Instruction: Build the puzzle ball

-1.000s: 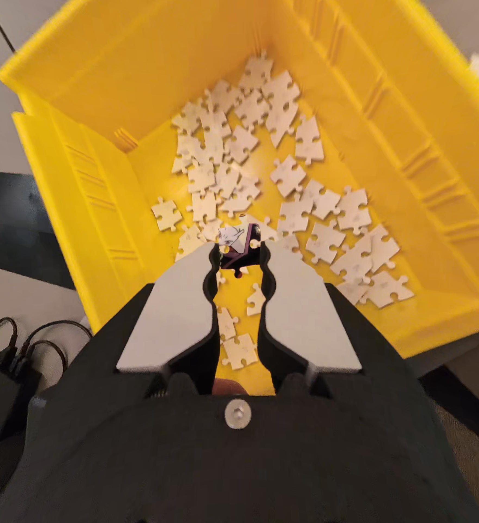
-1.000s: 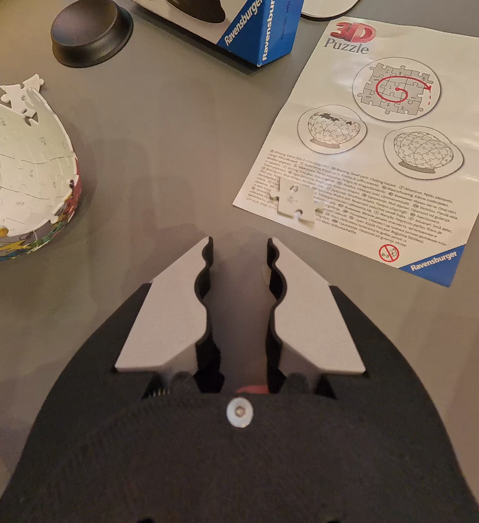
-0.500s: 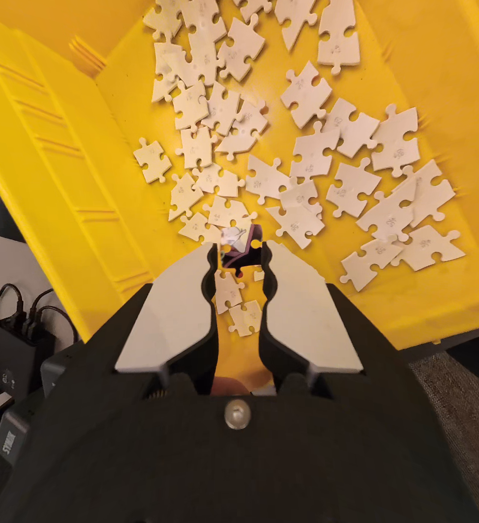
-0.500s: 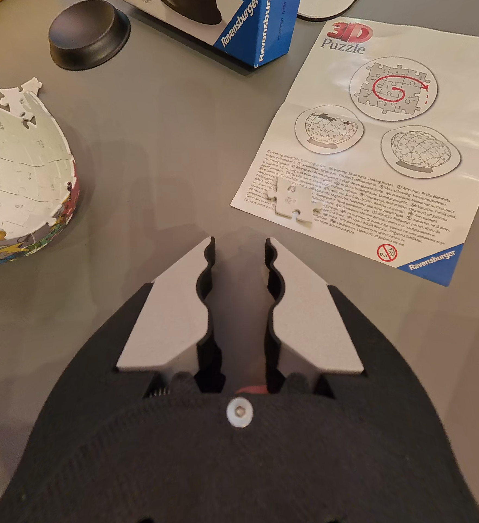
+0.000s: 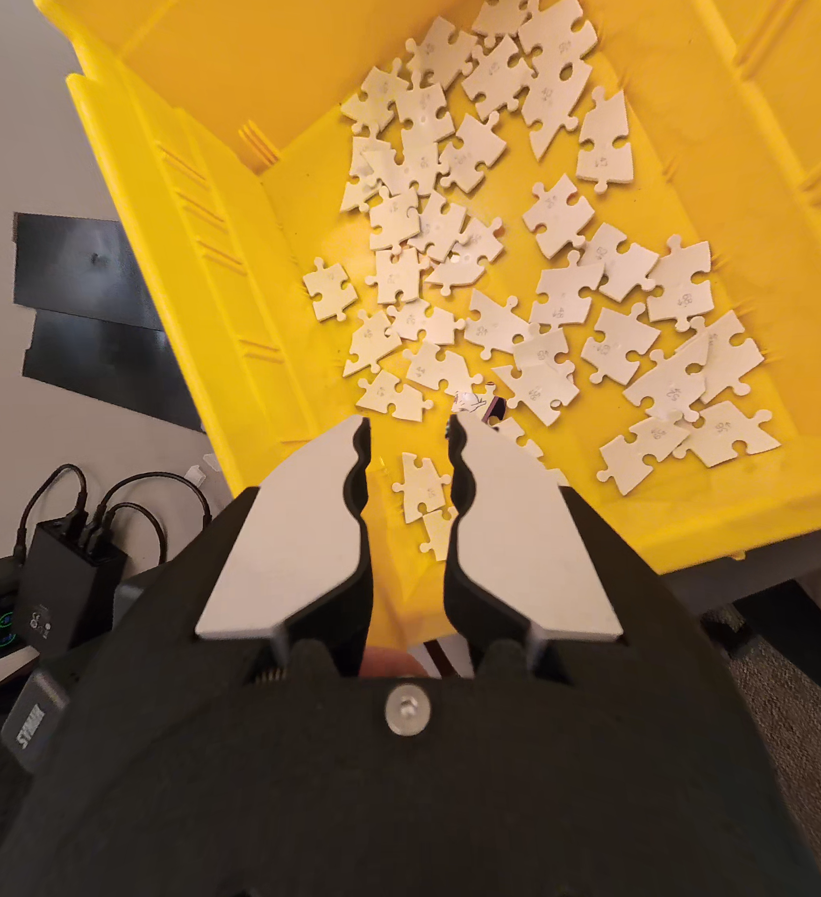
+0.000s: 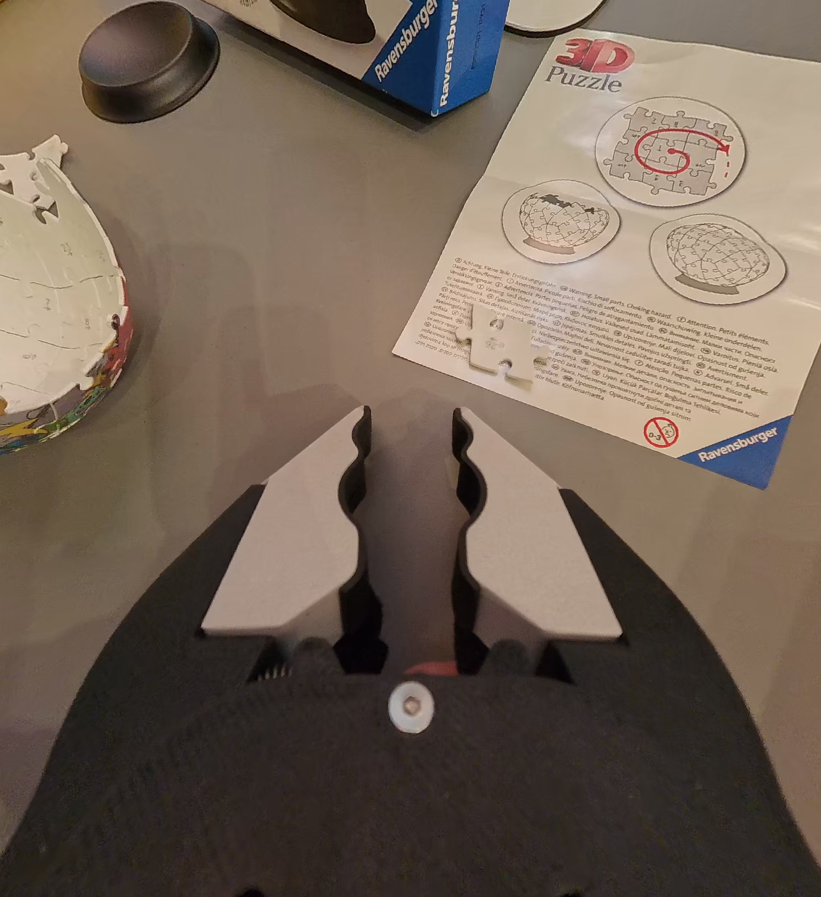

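Puzzle ball (image 6: 34, 315), half-built, sat left of the released, empty right gripper (image 6: 410, 417); the left gripper (image 5: 408, 424), likewise released, hung over loose pieces (image 5: 495, 301) in a yellow bin (image 5: 214, 252).

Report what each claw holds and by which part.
Nothing: the left claw gapes empty over the yellow bin, a printed piece loose beyond its tips; the right claw is open above the table.
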